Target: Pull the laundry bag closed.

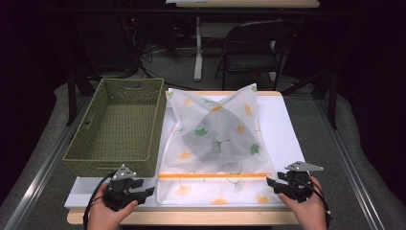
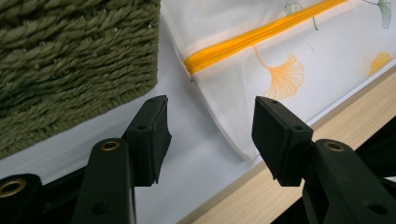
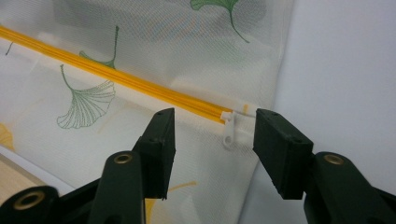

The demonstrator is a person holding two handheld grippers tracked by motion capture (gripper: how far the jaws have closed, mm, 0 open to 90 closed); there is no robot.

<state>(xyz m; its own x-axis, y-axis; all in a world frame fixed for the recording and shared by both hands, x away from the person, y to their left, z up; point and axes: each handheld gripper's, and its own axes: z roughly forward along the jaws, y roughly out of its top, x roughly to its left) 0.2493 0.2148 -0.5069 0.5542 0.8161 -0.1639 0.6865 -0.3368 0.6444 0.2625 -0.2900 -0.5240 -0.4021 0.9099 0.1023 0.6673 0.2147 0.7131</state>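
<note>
Lying flat on the white sheet (image 1: 287, 124) that covers the table (image 1: 191, 218): one white mesh laundry bag (image 1: 215, 143), printed with green and orange ginkgo leaves, reaching from the far edge almost to the near edge, right of centre. A dark grey garment (image 1: 210, 136) shows through the mesh in the bag's middle. An orange zipper (image 1: 213, 176) runs across the bag parallel to the near edge; its white pull tab (image 3: 229, 133) sits at the right end.

Woven green basket (image 1: 119, 124): rectangular, standing on the table's left side, its right wall just beside the bag's left edge.

Left gripper (image 1: 152, 190): held in a hand (image 1: 107, 213) at the near left corner, jaws apart, nothing between them, pointing towards the bag's near left corner and the zipper's left end (image 2: 196, 63). It hovers just short of the fabric, close by the basket's near corner (image 2: 70, 70).

Right gripper (image 1: 269, 182): held in a hand (image 1: 309, 211) at the near right of the table, jaws apart, aimed at the zipper's right end. In the right gripper view the pull tab lies between the two jaws, beyond their tips, ungripped.
</note>
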